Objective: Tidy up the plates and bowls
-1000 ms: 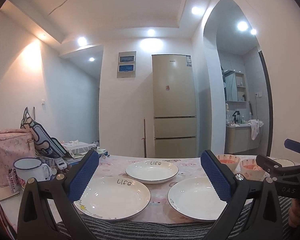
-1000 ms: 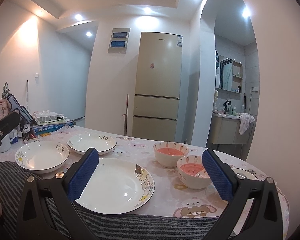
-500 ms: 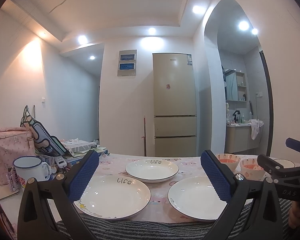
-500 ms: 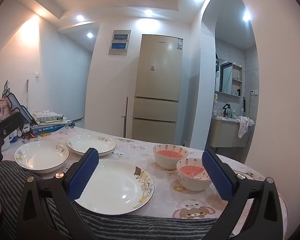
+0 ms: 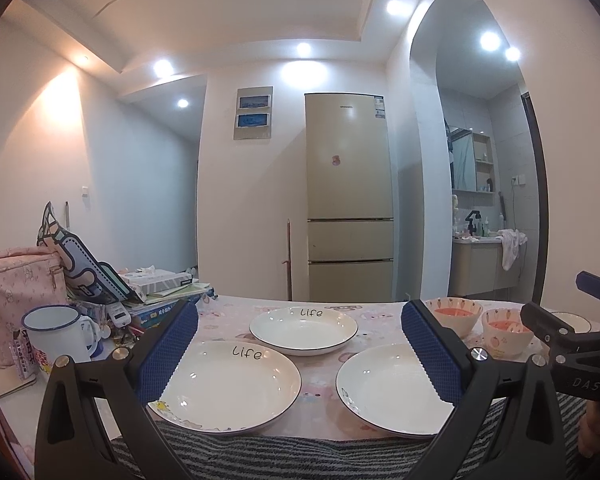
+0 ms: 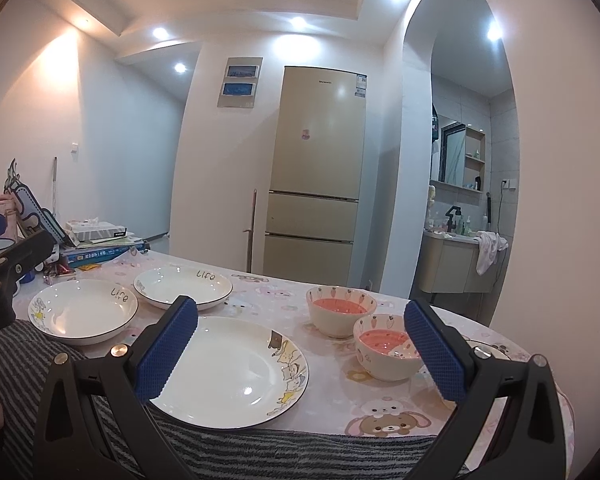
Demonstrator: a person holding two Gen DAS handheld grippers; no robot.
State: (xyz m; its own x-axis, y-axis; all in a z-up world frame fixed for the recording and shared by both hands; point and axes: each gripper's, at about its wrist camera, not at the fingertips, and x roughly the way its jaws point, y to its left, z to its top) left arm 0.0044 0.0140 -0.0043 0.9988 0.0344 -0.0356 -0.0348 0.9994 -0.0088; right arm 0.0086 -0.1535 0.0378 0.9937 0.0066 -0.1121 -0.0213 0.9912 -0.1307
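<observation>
Three white plates and two pink-lined bowls set out on a table [image 6: 332,412] under a pink cartoon-print cloth; a grey striped cloth [image 6: 228,456] along the near edge, its edge tucked under the nearest plates.

Left gripper [image 5: 300,352] held above the near edge, jaws spread wide and gripping nothing; blue fingers [image 5: 168,350] framing the near-left plate [image 5: 228,388] marked "Life" and the near-right plate [image 5: 392,390]; far plate [image 5: 304,330] – also marked "Life" – lying just behind and between those two, apart from both.

Right gripper [image 6: 300,352] likewise spread wide and empty, poised over the near edge further right; cartoon-rimmed plate [image 6: 232,372] lying between its blue pads [image 6: 434,354], the left pad overlapping that plate's rim in view, though actual contact cannot be told.

Far bowl [image 6: 342,312] and near bowl [image 6: 388,354] standing upright just right of the plates, close together, rims seeming almost to touch; both pink inside with carrot motifs outside.

At the table's left end – clutter: an enamel mug [image 5: 56,334], a pink bag [image 5: 18,292], a stack of books and boxes [image 5: 160,286].

Beyond the table, a beige fridge [image 5: 348,200] against the back wall; to its right, through an arch, a washbasin cabinet [image 5: 480,266] with a white towel [image 5: 510,244] draped over it.
</observation>
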